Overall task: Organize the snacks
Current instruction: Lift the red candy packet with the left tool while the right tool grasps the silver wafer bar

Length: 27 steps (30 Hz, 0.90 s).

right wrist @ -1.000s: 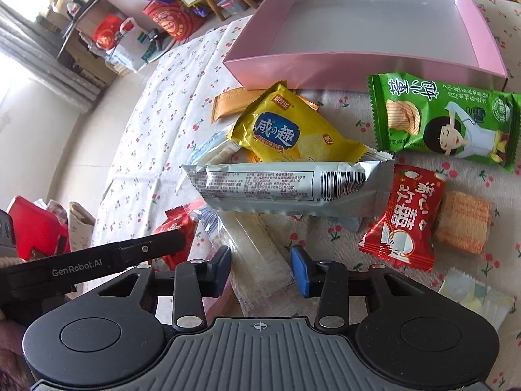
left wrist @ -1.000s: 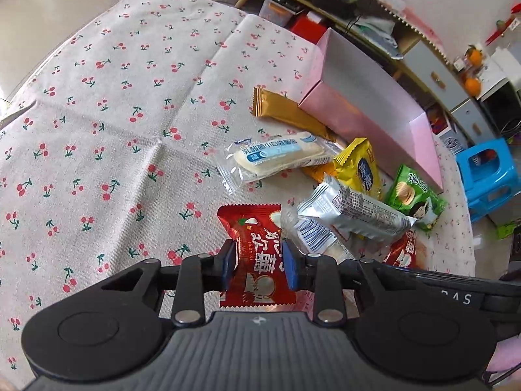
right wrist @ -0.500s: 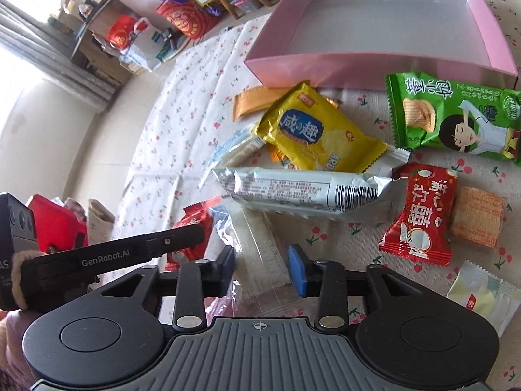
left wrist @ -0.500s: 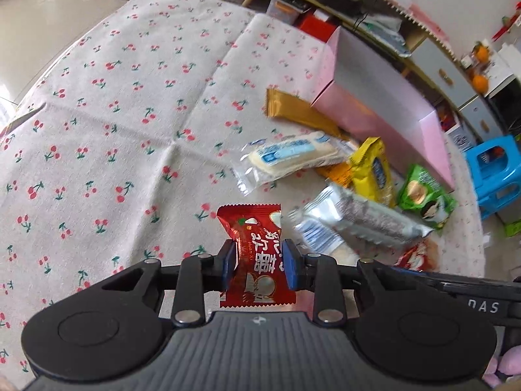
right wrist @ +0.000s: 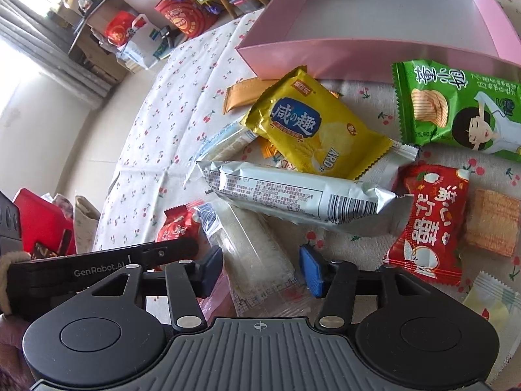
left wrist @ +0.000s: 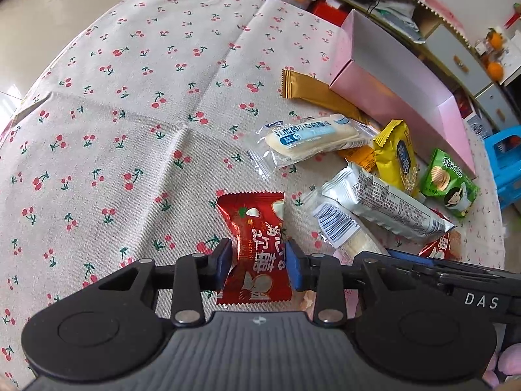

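Pink box (right wrist: 374,45) is seen open on the table (left wrist: 130,114), nothing visible inside; its far end is cut off in the left view. Snacks are piled just in front of the box: yellow packet (right wrist: 312,130), silver bar (right wrist: 293,195), green chip bag (right wrist: 456,110), partly cropped. Left tool (left wrist: 257,262) is clamped on a red candy packet (left wrist: 257,247). Right tool (right wrist: 260,268) is held apart around a clear wafer pack (right wrist: 257,254), contact not discernible. A gold wrapper (left wrist: 312,93) is partly hidden beside the box.
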Motion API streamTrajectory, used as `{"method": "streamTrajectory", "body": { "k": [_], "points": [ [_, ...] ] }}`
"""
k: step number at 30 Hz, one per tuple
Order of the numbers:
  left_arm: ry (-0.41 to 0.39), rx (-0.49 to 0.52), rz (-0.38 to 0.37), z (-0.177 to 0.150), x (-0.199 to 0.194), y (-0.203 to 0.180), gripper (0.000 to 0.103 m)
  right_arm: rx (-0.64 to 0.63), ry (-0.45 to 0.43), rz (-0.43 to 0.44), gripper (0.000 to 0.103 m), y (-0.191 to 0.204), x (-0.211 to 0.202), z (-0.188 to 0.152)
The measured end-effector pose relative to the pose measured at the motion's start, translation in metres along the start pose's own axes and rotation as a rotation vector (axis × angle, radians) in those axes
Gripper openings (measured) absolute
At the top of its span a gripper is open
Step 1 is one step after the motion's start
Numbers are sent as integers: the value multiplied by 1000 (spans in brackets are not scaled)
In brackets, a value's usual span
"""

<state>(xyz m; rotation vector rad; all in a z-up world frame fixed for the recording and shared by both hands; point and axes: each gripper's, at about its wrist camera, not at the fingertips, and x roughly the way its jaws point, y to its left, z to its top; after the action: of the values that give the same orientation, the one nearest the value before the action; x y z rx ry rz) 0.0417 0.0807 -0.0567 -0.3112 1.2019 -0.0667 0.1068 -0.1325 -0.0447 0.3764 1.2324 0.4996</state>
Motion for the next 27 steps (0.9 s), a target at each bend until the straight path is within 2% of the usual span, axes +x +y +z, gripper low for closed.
{"method": "streamTrajectory", "body": {
  "k": [4, 9, 16, 27],
  "points": [
    [6, -19, -34, 1, -1, 2, 26, -9, -4, 5, 42, 5, -3, -2],
    [-12, -34, -67, 1, -8, 4, 25, 16, 5, 58, 31, 10, -10, -1],
    [-54, -42, -89, 9, -20, 3, 25, 58, -6, 109, 28, 11, -21, 3],
    [-117, -62, -150, 27, -33, -5, 25, 143, -80, 223, 26, 8, -51, 15]
  ]
}}
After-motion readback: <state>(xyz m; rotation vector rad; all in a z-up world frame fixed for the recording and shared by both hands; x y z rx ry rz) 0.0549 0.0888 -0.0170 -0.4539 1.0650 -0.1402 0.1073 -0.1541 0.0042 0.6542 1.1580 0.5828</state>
